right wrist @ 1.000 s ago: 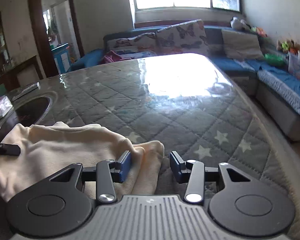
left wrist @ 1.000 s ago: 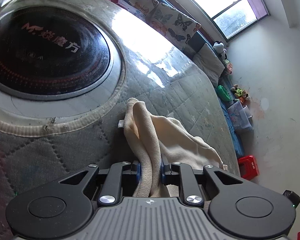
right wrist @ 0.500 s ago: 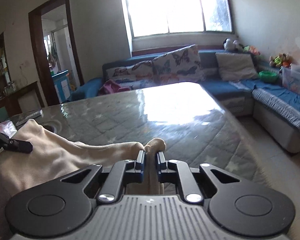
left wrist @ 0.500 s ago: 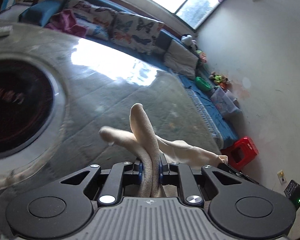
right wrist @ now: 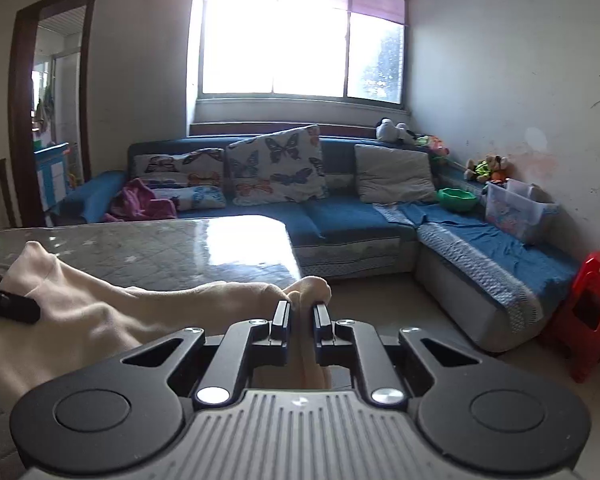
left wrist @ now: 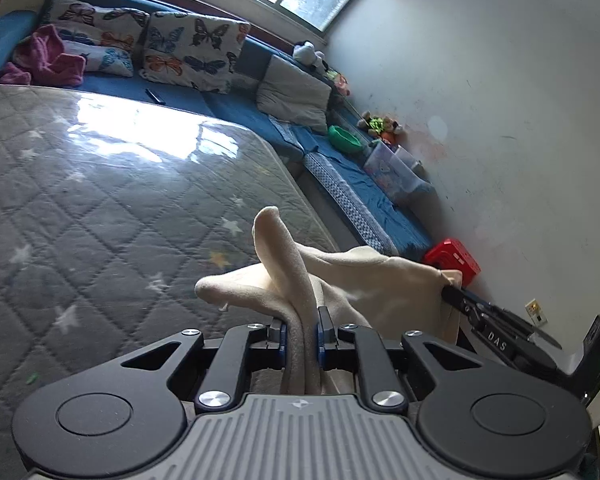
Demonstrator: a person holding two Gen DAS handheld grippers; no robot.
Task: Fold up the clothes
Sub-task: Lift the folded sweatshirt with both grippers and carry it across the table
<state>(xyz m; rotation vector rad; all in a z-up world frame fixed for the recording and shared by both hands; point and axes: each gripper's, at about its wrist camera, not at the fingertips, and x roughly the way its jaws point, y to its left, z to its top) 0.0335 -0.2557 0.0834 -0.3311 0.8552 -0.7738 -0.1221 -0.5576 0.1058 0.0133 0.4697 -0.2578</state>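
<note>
A cream garment (left wrist: 364,280) hangs stretched between my two grippers, lifted above the quilted grey table (left wrist: 100,208). My left gripper (left wrist: 300,326) is shut on one bunched edge of it. My right gripper (right wrist: 301,316) is shut on the other edge of the garment (right wrist: 100,312). In the left wrist view the right gripper's fingers (left wrist: 472,304) show at the right, pinching the cloth. In the right wrist view the left gripper's finger (right wrist: 8,306) shows at the left edge on the cloth.
A blue corner sofa (right wrist: 340,216) with butterfly cushions (right wrist: 276,170) runs beyond the table. A red plastic stool (right wrist: 588,312) stands on the floor at the right. A clear storage box (right wrist: 516,212) and a green bowl (right wrist: 458,199) sit on the sofa.
My right gripper closed on the garment's edge. Both grippers rose and lifted the garment off the table; the views tilted up and the round cooktop left the left view.
</note>
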